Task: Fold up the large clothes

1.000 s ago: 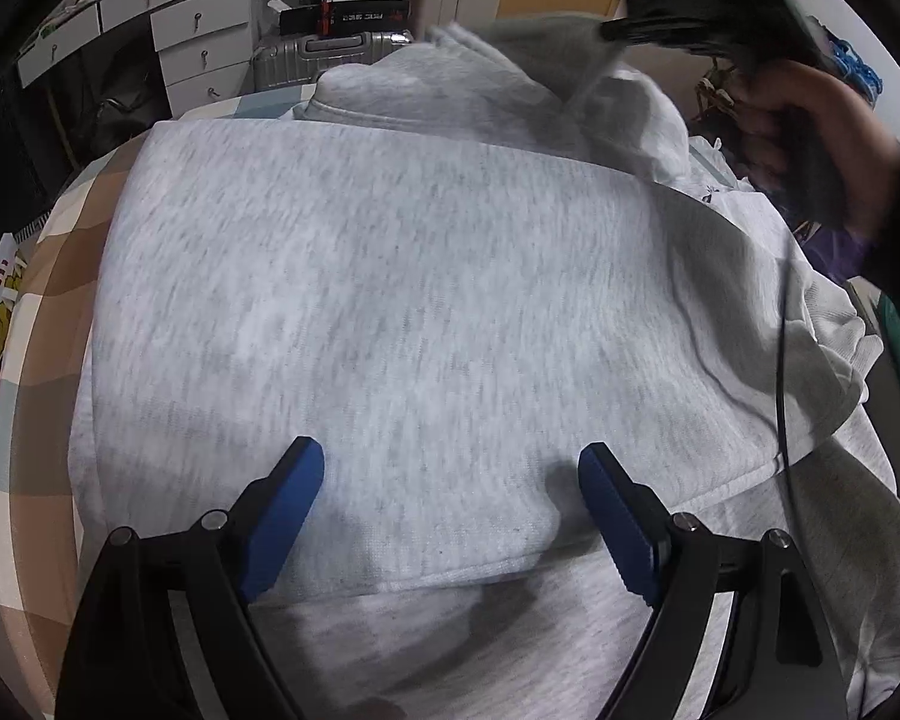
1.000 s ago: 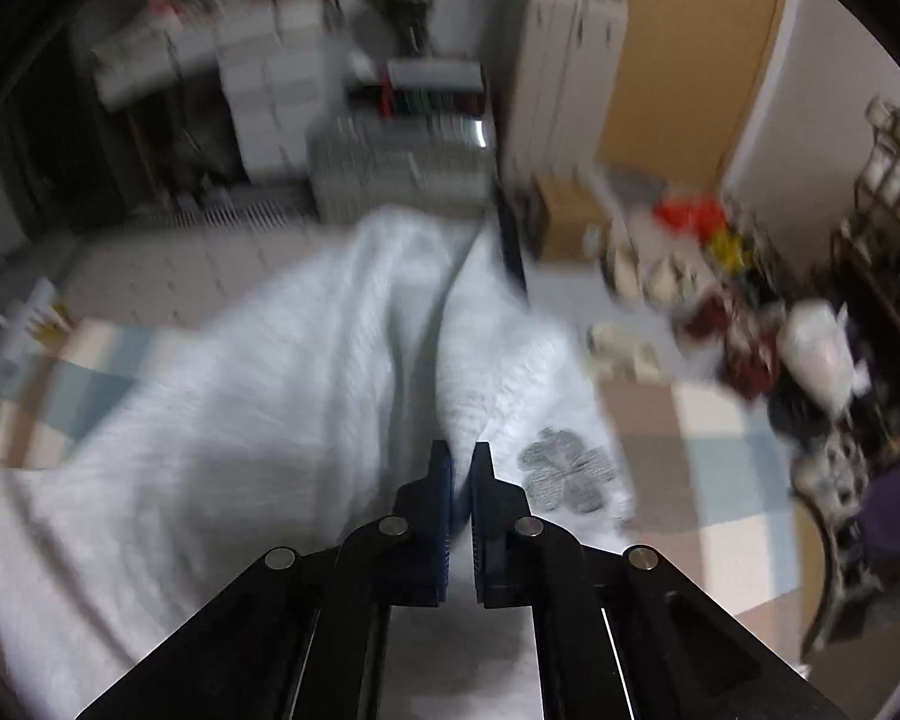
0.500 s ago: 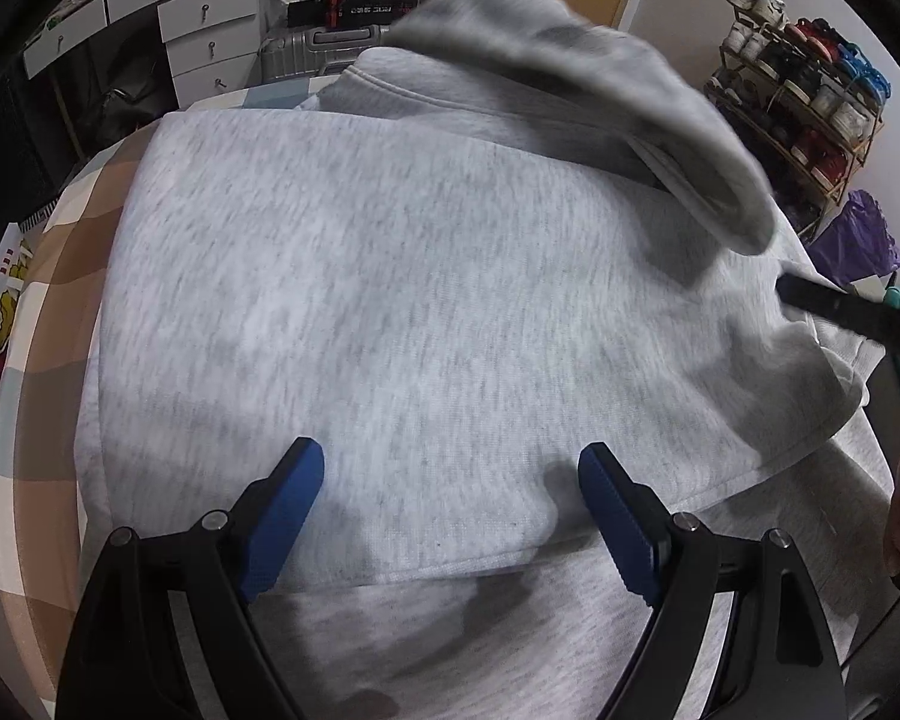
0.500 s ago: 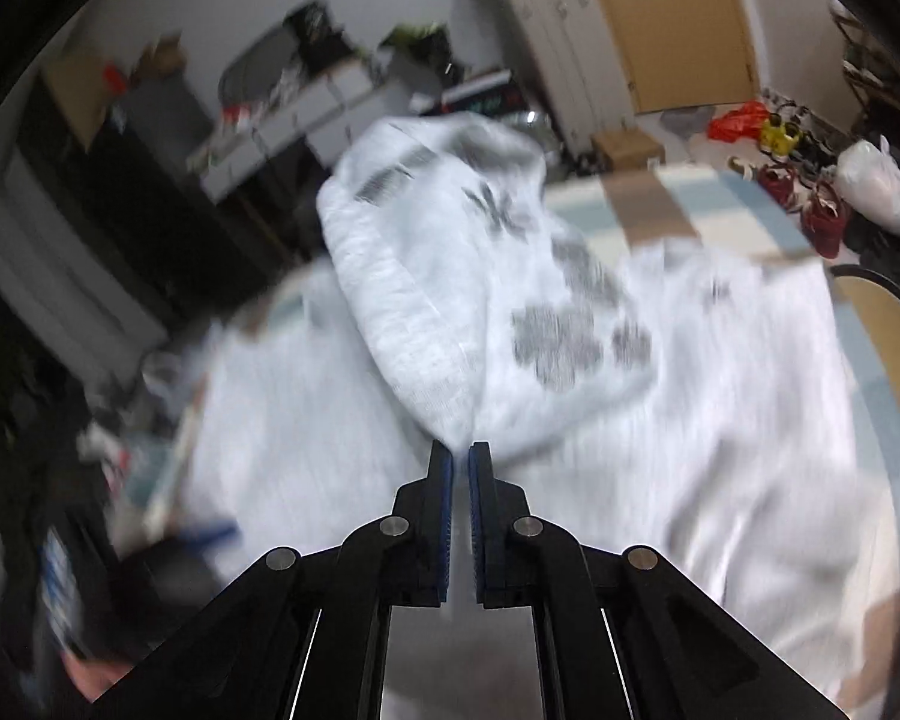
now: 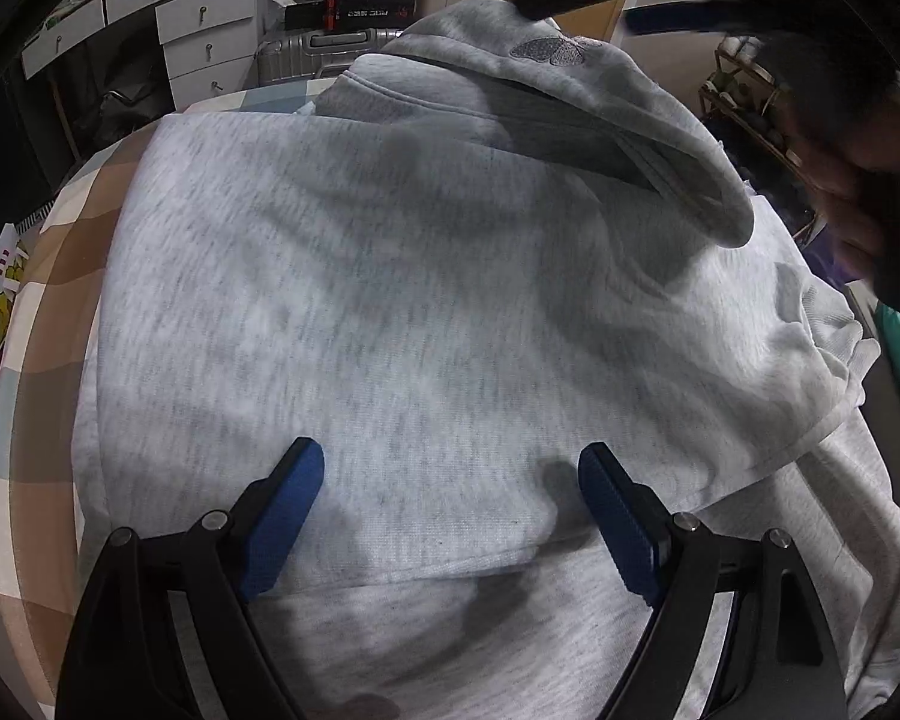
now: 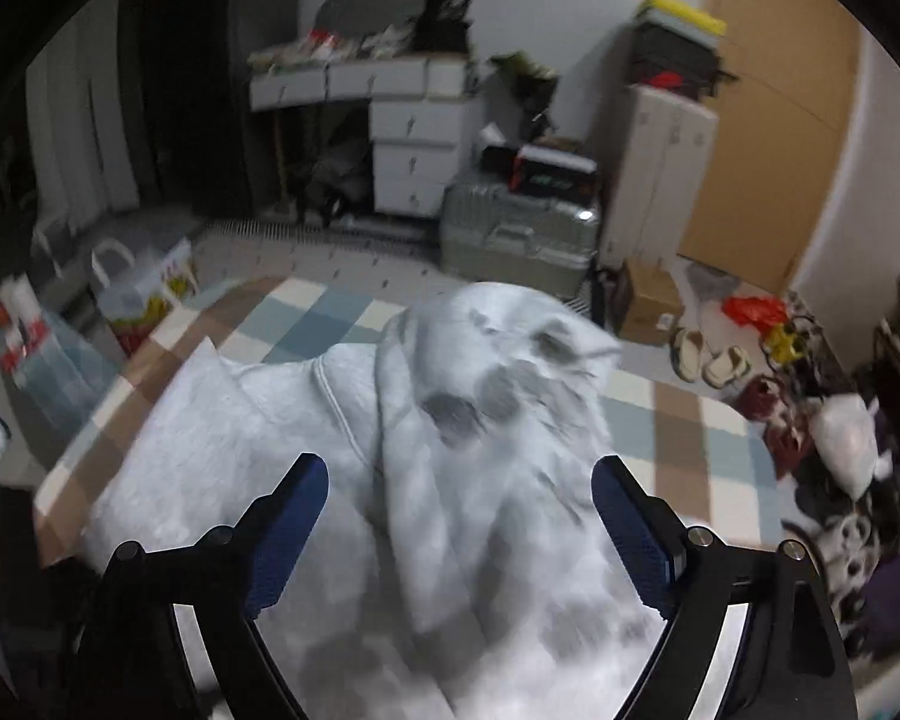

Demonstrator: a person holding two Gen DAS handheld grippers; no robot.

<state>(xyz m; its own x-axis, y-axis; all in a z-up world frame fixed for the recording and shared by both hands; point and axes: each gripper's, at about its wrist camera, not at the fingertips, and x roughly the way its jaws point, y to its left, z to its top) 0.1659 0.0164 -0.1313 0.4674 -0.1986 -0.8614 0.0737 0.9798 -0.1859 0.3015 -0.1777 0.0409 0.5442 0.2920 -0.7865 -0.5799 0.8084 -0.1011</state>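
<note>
We see the hoodie (image 5: 402,300), pale grey, lying spread across a checked bench (image 5: 60,276), its body flat and folded over itself so that a hem edge runs across just ahead of the left gripper (image 5: 450,516). Its hood (image 5: 570,90) lies draped over the far right part of the body, with a dark grey flower patch (image 5: 555,51) on top; in the right wrist view the hood (image 6: 498,372) rises as a blurred hump with dark patches, and a sleeve (image 5: 822,348) bunches at the right edge of the bench. Our left gripper hovers over the near part of the hoodie with its jaws wide; the blue pads (image 5: 282,516) stand apart with only flat cloth below, and we cannot tell whether they touch it. Our right gripper (image 6: 459,531) has just been opening its jaws, which now stand wide with the hood's cloth lying between and below them, not pinched by the pads (image 6: 630,534). In the left wrist view a hand (image 5: 852,192) shows, blurred, at the upper right, above the hoodie. Beyond the bench stand white drawers (image 6: 414,144), a silver suitcase (image 6: 516,234) with a black box (image 5: 354,9) on it, a white cabinet (image 6: 660,174) and a wooden door (image 6: 774,108). Slippers (image 6: 708,354) and bags (image 6: 144,288) lie on the floor.
</note>
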